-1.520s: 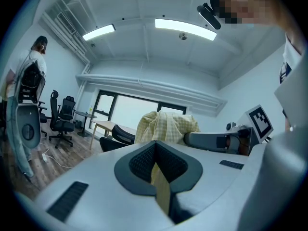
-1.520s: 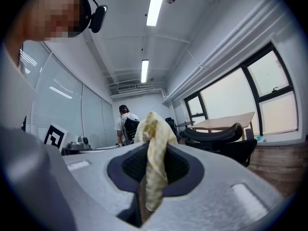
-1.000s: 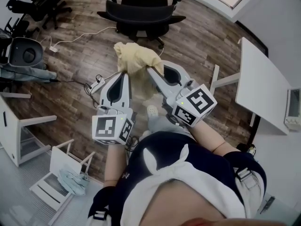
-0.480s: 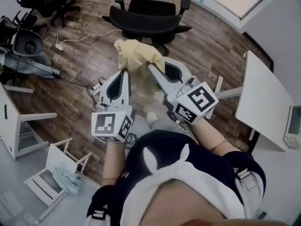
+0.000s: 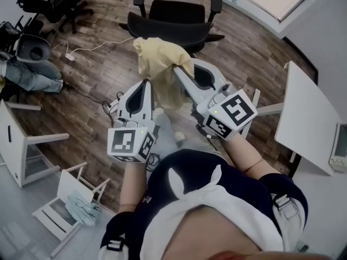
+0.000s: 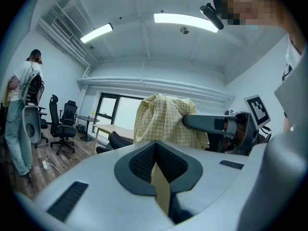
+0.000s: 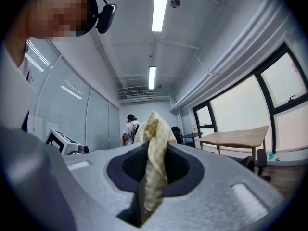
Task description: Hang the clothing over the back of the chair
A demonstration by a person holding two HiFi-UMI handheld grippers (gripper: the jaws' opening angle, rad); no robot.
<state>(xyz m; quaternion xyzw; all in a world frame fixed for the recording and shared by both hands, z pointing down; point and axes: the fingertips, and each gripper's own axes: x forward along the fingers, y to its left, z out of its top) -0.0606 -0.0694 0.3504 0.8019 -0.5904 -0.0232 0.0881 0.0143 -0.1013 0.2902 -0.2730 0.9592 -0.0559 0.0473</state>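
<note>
A pale yellow checked garment (image 5: pixel 158 69) hangs bunched between my two grippers, held level in front of the person. My left gripper (image 5: pixel 144 82) is shut on one edge of the cloth (image 6: pixel 161 192). My right gripper (image 5: pixel 175 68) is shut on another fold (image 7: pixel 155 167), which sticks up between its jaws. The black office chair (image 5: pixel 172 21) stands just beyond the garment, its backrest facing me and partly hidden by the cloth. In the left gripper view the garment (image 6: pixel 163 121) drapes off the right gripper's arm (image 6: pixel 211 124).
A white table (image 5: pixel 312 115) stands at the right. A white stool (image 5: pixel 70 191) with a blue cloth lies at lower left, a white shelf (image 5: pixel 21 156) at far left. Cables and a power strip (image 5: pixel 111 103) lie on the wood floor. A person (image 6: pixel 19 119) stands at left by more chairs.
Both grippers have carried the garment forward toward the black chair, and the cloth now overlaps the chair's near edge. Both grips stayed shut.
</note>
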